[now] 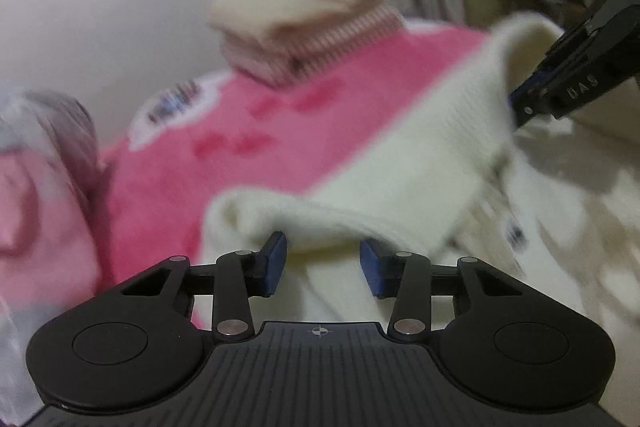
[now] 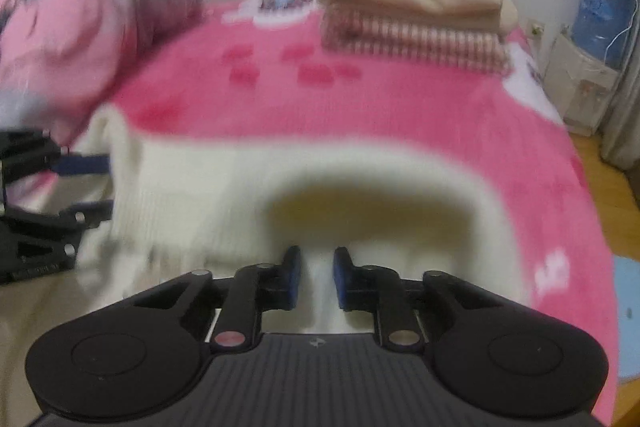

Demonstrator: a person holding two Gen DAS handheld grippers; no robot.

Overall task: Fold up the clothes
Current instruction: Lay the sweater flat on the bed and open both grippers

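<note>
A cream knitted sweater [image 1: 420, 155] [image 2: 200, 195] lies across the near part of a pink blanket [image 2: 360, 107]. In the left wrist view my left gripper [image 1: 323, 265] stands open, its blue pads apart, with a fold of the sweater's edge between and over them. My right gripper [image 2: 317, 279] has its pads close together, pinching a strip of the cream knit. It also shows at the upper right of the left wrist view, where the right gripper [image 1: 520, 107] clamps the sweater's raised far corner. The left gripper [image 2: 96, 187] reaches the sweater's left edge.
A stack of folded clothes [image 2: 412, 11] [image 1: 304, 27], beige on striped, sits far back on the blanket. A grey and pink bundle [image 2: 100, 7] lies at the left. Right of the bed are a blue bag [image 2: 600, 7] and wooden floor [image 2: 612, 187].
</note>
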